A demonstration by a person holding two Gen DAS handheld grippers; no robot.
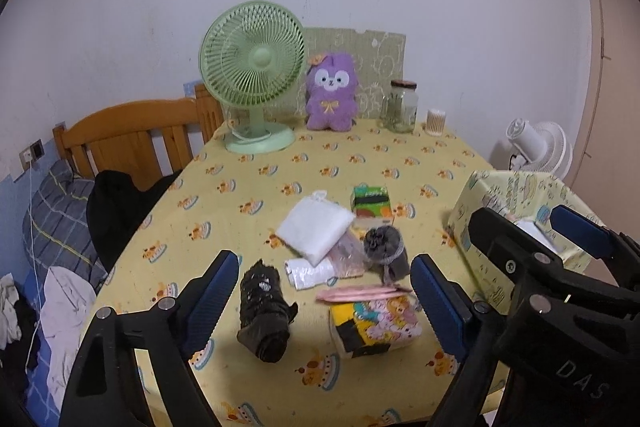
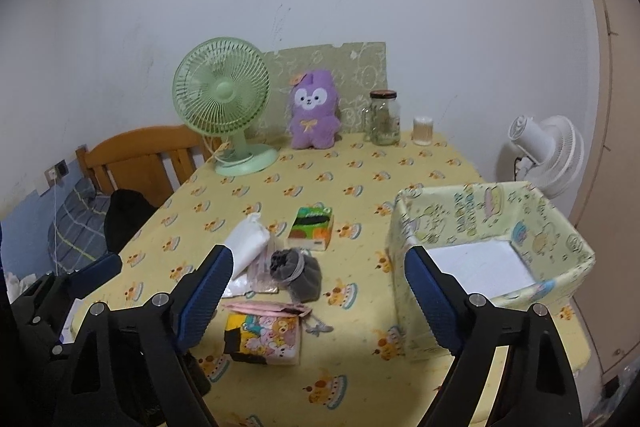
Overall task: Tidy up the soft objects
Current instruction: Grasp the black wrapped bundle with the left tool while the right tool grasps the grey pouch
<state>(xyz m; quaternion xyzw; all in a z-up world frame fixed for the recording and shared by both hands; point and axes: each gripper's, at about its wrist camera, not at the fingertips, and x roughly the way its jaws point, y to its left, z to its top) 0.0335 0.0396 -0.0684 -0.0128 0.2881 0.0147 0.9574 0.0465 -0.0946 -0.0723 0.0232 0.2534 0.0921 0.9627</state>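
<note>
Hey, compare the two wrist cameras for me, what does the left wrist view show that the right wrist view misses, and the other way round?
Only the left wrist view shows the whole crumpled black plastic bundle and the flat clear plastic packet beside it. Only the right wrist view shows inside the pale yellow cartoon-print fabric bin: a white sheet on its bottom. Both show the open left tongs, the open right tongs, the dark grey drawstring pouch, the cartoon-print tissue pack, the green tissue pack and the purple plush toy.
</note>
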